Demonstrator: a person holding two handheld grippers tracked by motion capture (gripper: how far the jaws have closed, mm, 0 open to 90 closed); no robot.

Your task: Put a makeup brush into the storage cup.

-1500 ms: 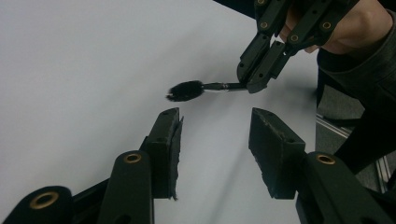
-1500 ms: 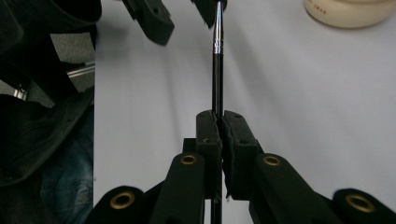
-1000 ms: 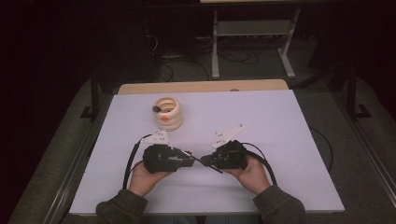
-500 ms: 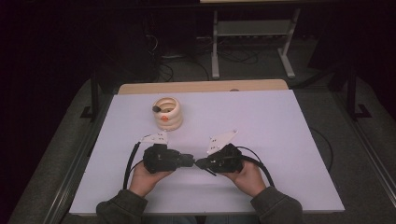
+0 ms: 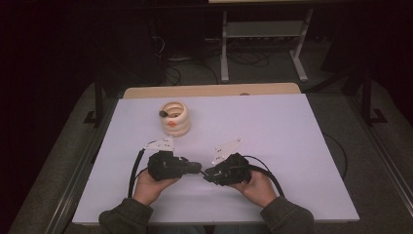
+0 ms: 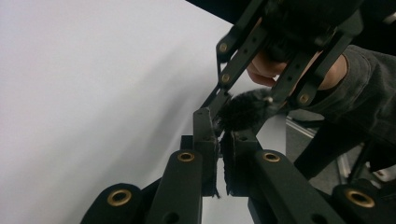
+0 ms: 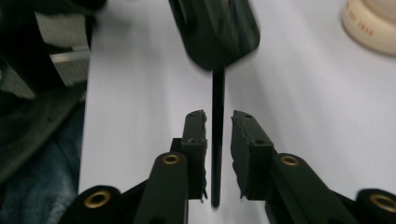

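Seemingly handover almost done. Left gripper (image 5: 197, 168), on person's side of cream ring stack (image 5: 175, 118), jaws just clenched on thin black tool (image 7: 217, 140). Right gripper (image 5: 208, 174) opposite, jaws just opening, pads off tool. Remaining: right backs away. Stack untouched.

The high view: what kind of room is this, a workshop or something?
Probably a lab or recording bench rather than a home: a white-covered table in a dark room, loose cables on the floor behind it, a metal stand, and hand-held grippers trailing cables.
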